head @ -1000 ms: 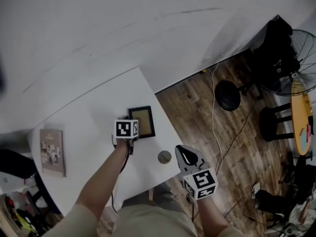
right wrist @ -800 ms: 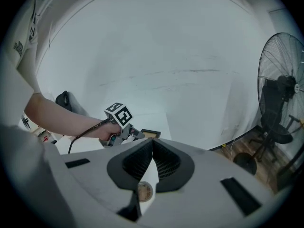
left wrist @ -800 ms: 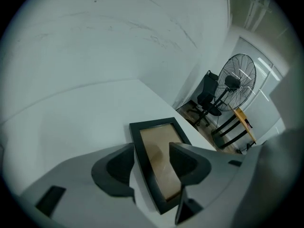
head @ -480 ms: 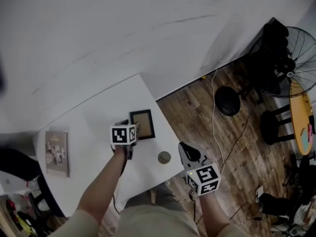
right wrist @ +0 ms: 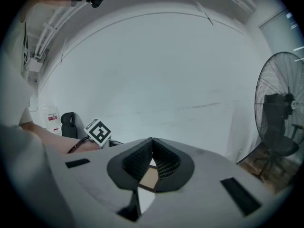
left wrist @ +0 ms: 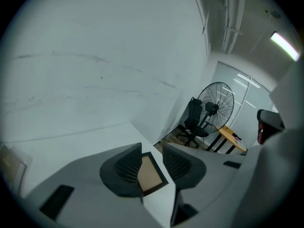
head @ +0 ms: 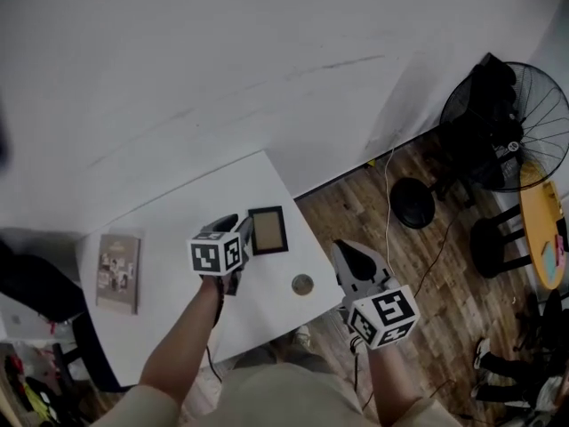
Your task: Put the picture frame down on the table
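The left gripper (head: 242, 229) is released: in the left gripper view its two dark ribbed jaws stand apart, and nothing is clamped between them. The picture frame (left wrist: 149, 175) shows through that gap, lying flat on the white surface (head: 178, 229) just ahead of and below the jaw tips, its black border around a tan middle. One jaw overlaps the frame's near edge in the view, and whether it touches cannot be told. From the head view the frame (head: 268, 230) lies right beside the left gripper's tips, on the side toward the right gripper (head: 347, 252). The right gripper is clenched on nothing; in the right gripper view (right wrist: 152, 140) its jaw tips meet, and a patch of the frame's tan middle (right wrist: 149, 177) is seen below them, farther ahead. It hovers off the surface's edge, above the wooden floor (head: 373, 212). A small round object (head: 302, 284) rests on the surface between the two grippers, nearer the right one. A flat printed card or booklet (head: 118, 271) lies well out to the far side of the left gripper. A standing fan (head: 524, 132) is far beyond the right gripper.
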{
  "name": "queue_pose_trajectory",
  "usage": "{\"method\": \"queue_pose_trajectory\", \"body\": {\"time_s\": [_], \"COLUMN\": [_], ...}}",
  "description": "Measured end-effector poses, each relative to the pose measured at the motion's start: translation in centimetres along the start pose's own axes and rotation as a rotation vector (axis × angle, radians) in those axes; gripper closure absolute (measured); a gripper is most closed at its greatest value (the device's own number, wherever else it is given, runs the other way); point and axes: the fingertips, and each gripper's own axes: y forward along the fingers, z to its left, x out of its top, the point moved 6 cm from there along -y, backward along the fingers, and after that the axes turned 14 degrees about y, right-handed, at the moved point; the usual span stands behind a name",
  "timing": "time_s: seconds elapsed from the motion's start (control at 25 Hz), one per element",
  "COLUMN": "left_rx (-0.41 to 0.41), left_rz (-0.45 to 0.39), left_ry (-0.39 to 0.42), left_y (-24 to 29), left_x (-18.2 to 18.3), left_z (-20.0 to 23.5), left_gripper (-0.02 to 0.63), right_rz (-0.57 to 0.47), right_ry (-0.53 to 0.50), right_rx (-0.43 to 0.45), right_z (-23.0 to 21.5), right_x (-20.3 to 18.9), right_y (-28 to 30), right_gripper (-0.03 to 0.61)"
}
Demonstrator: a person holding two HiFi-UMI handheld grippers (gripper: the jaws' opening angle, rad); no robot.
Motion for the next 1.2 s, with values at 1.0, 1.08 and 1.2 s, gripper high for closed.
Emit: {"method": "queue_pose_trajectory", "body": {"time_s": [1.0,1.08,1.2], "left_rx": [-0.122,-0.120,-0.098], "left_rz": [-0.388,-0.377,-0.357], "left_ry": [0.360,0.375,0.384], "left_y": [-21.9,-22.4,-22.7], "left_x": [8.2,7.5,6.0], "left_z": [-8.8,-9.0,-9.1], "left_gripper": [0.560,0.565,0.568], "right_rz": [-0.185,-0.163,-0.133], "right_ry": [-0.116,-0.153,-0.149], "right_rx": [0.109,0.112,0.150], "right_z": [8.4,9.2,9.8], "right_x": [5.7,5.4,4.6], "right_y": [-10.0,-9.9,-9.6], "right_gripper": [0.555,0.555,0.556]}}
